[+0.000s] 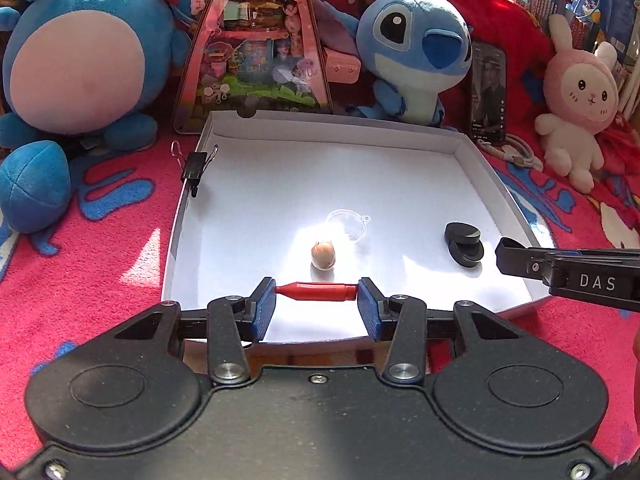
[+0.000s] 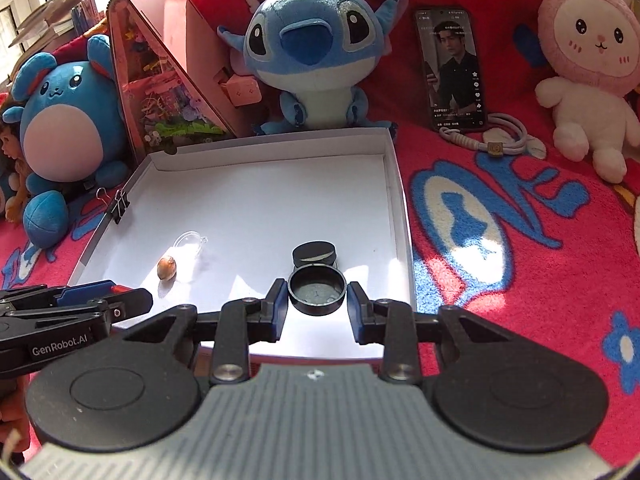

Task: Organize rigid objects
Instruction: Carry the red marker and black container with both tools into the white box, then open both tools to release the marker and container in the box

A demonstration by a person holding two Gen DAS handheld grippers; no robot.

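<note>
1. The left gripper [image 1: 317, 300] pinches a red bullet-shaped piece [image 1: 316, 292] by its two ends; its long axis runs straight across, from one pad to the other, above the near edge of the white box [image 1: 332, 128].
2. The right gripper [image 2: 317, 307] is spread around a black round case [image 2: 317, 289] without touching it; the case lies in the box, its lid [image 2: 314, 254] just behind.
3. Farther in lie a brown nut [image 1: 323, 255] and a clear half-shell [image 1: 347, 222], nearer to the left gripper.
</note>
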